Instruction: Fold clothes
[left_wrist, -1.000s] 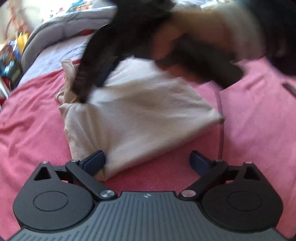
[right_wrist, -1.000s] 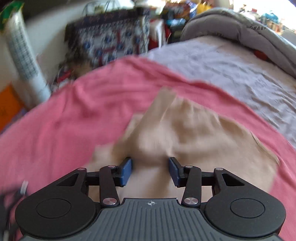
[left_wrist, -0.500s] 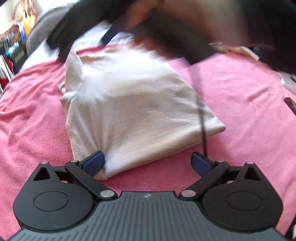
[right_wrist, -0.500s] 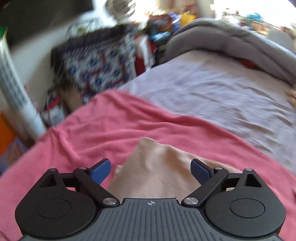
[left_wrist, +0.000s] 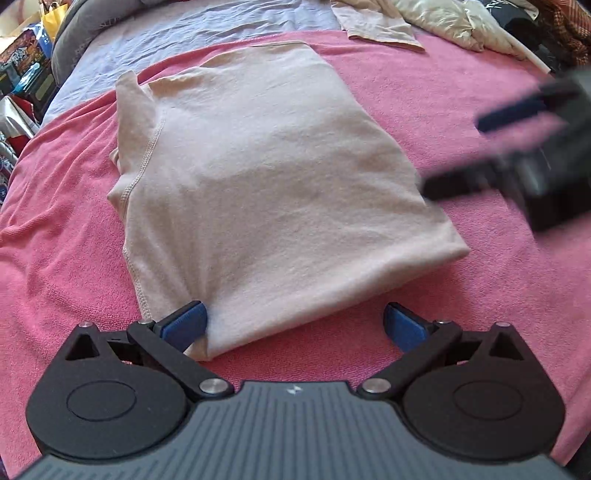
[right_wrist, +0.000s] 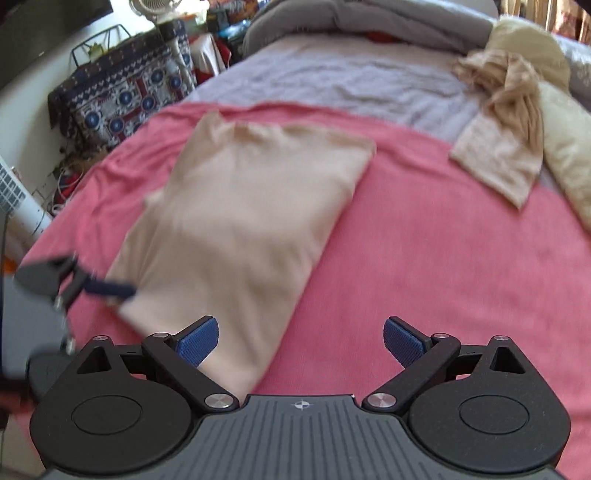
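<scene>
- We see the left gripper spread wide, holding nothing; its left pad touches the near corner of the folded beige knit garment.
- The garment lies flat on the pink terry blanket covering the bed.
- Our right gripper hangs over the blanket, likewise spread and empty.

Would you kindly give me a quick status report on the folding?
Left hand-held gripper open at near edge of beige shirt. Right hand-held gripper open, empty. Shirt folded, flat on pink blanket. Nothing in the way.
</scene>
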